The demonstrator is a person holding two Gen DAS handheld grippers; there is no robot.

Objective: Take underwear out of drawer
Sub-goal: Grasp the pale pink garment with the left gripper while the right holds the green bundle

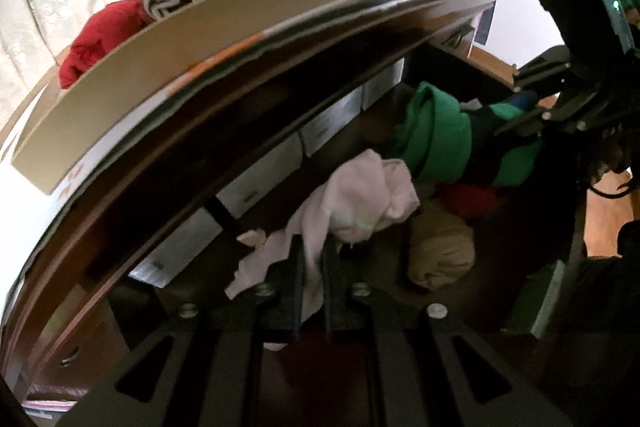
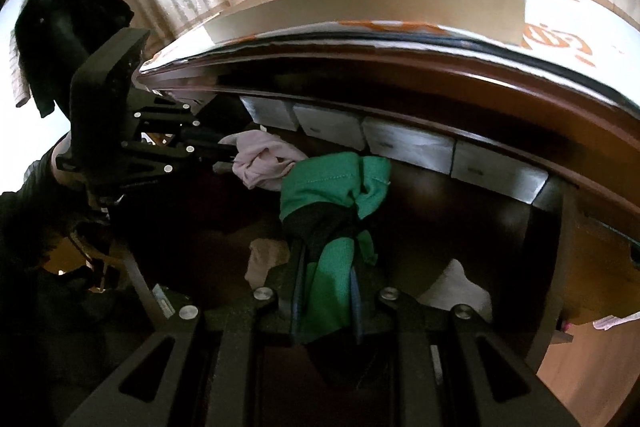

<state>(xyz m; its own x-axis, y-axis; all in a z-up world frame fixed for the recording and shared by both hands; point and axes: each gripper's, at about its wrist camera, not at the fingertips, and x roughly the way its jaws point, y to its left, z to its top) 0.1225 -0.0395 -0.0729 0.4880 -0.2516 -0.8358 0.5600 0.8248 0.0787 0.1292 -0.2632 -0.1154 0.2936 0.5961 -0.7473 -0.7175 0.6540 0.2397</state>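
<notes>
My left gripper [image 1: 312,255] is shut on pale pink underwear [image 1: 360,199], which hangs crumpled above the open dark wooden drawer [image 1: 554,291]. My right gripper [image 2: 326,263] is shut on a green and black pair of underwear [image 2: 332,187], bunched between its fingers over the same drawer [image 2: 460,207]. In the left wrist view the right gripper [image 1: 500,129] comes in from the right with the green pair [image 1: 440,143]. From the right wrist, the left gripper [image 2: 228,153] shows at the left with the pink pair [image 2: 264,163].
A cardboard box [image 1: 120,83] on the dresser top holds red, striped and pale garments [image 1: 100,39]. Left in the drawer are a beige roll [image 1: 440,251], something red [image 1: 468,199] and a white piece [image 2: 456,291]. Small silvery boxes [image 2: 408,147] line the drawer's back. Curtains hang behind.
</notes>
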